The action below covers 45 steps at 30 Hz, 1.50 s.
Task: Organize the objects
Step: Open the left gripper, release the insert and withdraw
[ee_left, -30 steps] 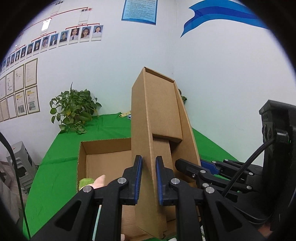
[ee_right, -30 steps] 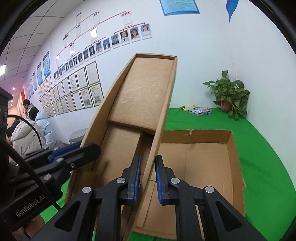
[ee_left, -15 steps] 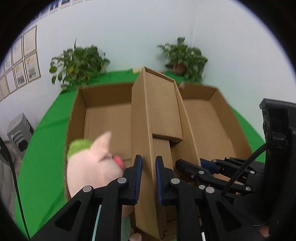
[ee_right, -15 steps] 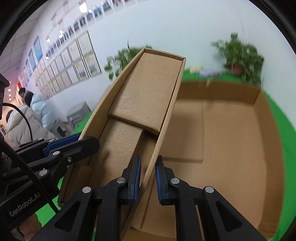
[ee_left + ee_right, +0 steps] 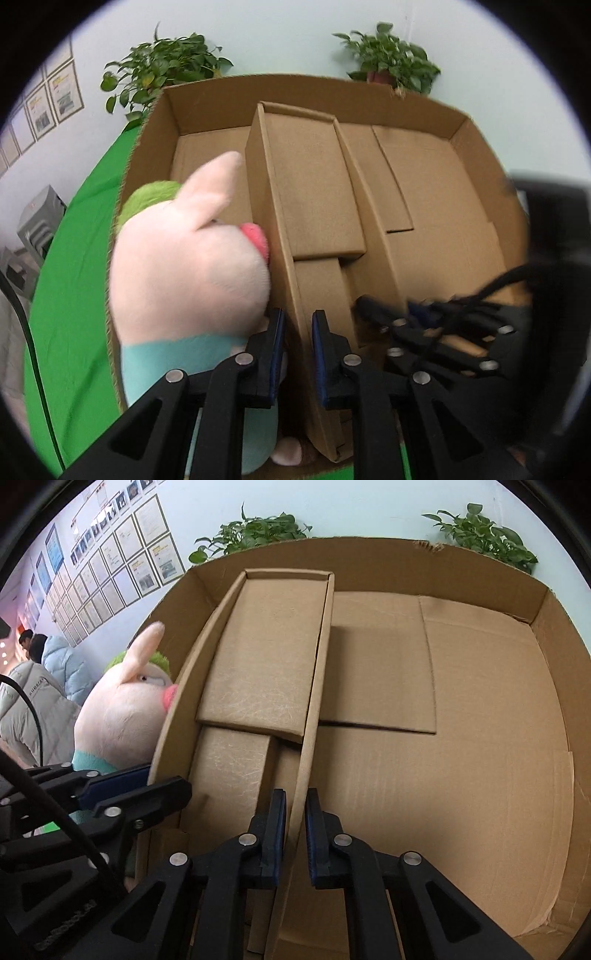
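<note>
A narrow open cardboard box [image 5: 314, 192] [image 5: 258, 657] hangs over the inside of a big shallow cardboard box [image 5: 458, 122] [image 5: 480, 738]. My left gripper [image 5: 297, 350] is shut on the narrow box's left wall. My right gripper [image 5: 295, 834] is shut on its right wall; it also shows at the right of the left wrist view [image 5: 424, 325]. A pink plush pig [image 5: 184, 273] [image 5: 122, 716] with green hair and a teal shirt stands in the big box, its snout touching the narrow box's left wall.
The big box rests on a green tablecloth [image 5: 81, 258]. Two potted plants [image 5: 162, 81] [image 5: 391, 59] stand behind it against the wall. People in puffy jackets [image 5: 37, 690] stand at the far left of the right wrist view.
Both grippers have come down and tilted forward with the narrow box, which has dropped from well above the big box to just over its floor. The plush pig has come into view.
</note>
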### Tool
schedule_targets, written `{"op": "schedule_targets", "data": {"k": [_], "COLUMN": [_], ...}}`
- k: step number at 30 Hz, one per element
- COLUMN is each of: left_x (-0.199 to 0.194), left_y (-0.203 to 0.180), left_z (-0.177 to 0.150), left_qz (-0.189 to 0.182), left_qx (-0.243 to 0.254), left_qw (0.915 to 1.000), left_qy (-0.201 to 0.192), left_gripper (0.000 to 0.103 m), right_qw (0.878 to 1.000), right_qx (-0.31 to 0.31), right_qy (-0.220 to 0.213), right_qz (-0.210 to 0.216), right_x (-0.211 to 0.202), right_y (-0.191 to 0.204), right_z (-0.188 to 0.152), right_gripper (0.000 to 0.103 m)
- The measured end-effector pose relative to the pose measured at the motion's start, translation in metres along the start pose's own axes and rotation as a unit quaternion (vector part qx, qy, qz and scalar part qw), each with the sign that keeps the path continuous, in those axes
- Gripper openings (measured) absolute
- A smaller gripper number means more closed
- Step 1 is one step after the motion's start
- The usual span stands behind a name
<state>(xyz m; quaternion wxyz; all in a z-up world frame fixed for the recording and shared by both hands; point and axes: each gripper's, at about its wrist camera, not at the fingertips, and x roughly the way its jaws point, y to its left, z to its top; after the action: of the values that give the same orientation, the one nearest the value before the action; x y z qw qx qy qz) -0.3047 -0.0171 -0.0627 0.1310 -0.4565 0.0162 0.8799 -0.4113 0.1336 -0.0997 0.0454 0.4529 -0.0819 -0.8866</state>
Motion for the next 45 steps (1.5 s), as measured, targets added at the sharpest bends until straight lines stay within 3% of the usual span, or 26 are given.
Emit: {"op": "schedule_targets", "data": {"k": [8,14,16,18,20,22,24,30,41,43,45], "left_x": [-0.05,-0.054,-0.055,-0.063,-0.073,-0.085,-0.096,-0.107,-0.116,-0.118,-0.12], "left_y": [0.013,0.017,0.016,0.015,0.012,0.008,0.0,-0.022,-0.049,-0.051,-0.053], "left_z": [-0.022,-0.029,-0.031,-0.034,-0.037,-0.037,-0.039,-0.041,-0.059,-0.061,-0.062], "left_qz": [0.015,0.03,0.04,0.05,0.054,0.066,0.073,0.067,0.06,0.057,0.057], "left_qx": [-0.015,-0.019,-0.02,-0.024,-0.028,-0.027,-0.019,-0.005,0.002,0.0,-0.002], "left_qw": [0.998,0.9959,0.9945,0.9915,0.9878,0.9823,0.9775,0.9764,0.9761,0.9758,0.9755], "left_qy": [-0.059,-0.083,-0.095,-0.118,-0.144,-0.173,-0.197,-0.205,-0.209,-0.211,-0.213], "left_gripper": [0.015,0.017,0.027,0.043,0.06,0.078,0.08,0.08,0.08,0.08,0.08], "right_qw": [0.999,1.0,1.0,0.999,0.997,0.995,0.992,0.989,0.986,0.985,0.984], "right_qx": [0.02,0.02,0.024,0.025,0.026,0.022,0.015,0.015,0.01,0.015,0.015], "right_qy": [0.019,0.015,0.005,-0.026,-0.069,-0.101,-0.125,-0.146,-0.164,-0.171,-0.177], "right_qz": [-0.017,-0.018,-0.016,-0.019,-0.01,-0.003,0.004,0.028,-0.022,-0.02,-0.018], "right_x": [0.029,0.037,0.029,0.012,-0.015,-0.038,-0.062,-0.112,-0.179,-0.187,-0.196], "right_y": [0.018,0.025,0.022,0.02,0.016,0.015,0.01,0.009,-0.016,-0.02,-0.022], "right_z": [-0.001,0.003,0.002,0.003,0.002,-0.006,-0.019,-0.078,-0.131,-0.135,-0.138], "right_gripper": [0.007,0.011,0.021,0.059,0.078,0.089,0.103,0.102,0.102,0.1,0.087]}}
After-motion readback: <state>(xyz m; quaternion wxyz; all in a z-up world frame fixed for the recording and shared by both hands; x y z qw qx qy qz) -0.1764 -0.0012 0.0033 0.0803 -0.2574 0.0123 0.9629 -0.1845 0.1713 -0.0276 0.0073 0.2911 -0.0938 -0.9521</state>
